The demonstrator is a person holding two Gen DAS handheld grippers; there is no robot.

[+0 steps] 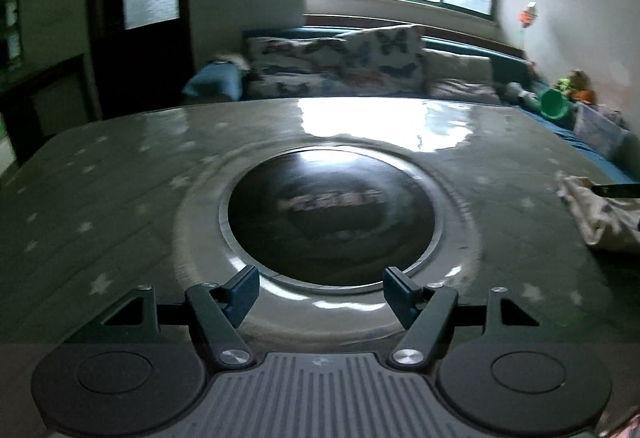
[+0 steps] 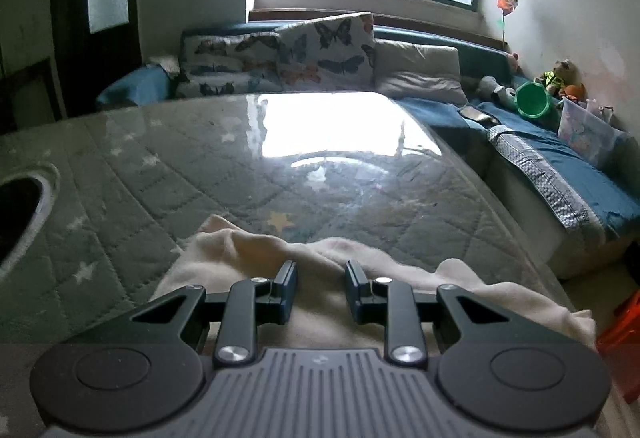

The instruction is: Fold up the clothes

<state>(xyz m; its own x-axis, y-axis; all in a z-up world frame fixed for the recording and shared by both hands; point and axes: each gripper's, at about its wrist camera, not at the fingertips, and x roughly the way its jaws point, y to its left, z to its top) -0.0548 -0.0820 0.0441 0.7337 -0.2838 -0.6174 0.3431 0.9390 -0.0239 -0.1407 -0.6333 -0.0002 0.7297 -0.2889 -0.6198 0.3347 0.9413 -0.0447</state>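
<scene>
My right gripper (image 2: 321, 292) hangs low over a cream garment (image 2: 248, 258), its fingers parted a moderate way with nothing between them; the cloth lies bunched just under and ahead of the tips, near my edge of the table (image 2: 360, 190). My left gripper (image 1: 320, 296) is spread wide and empty, poised over the dark round disc (image 1: 330, 216) set in the table's middle, and from there the garment shows far off to its right. The cloth is rumpled, so I cannot tell whether it is a loose heap or a rough fold. To work it well, I judge I should pinch a clear edge, not a thick wad, and bring the left across to take a matching edge. Beyond the table sit a sofa (image 2: 540, 150) and butterfly cushions (image 2: 328, 50).
</scene>
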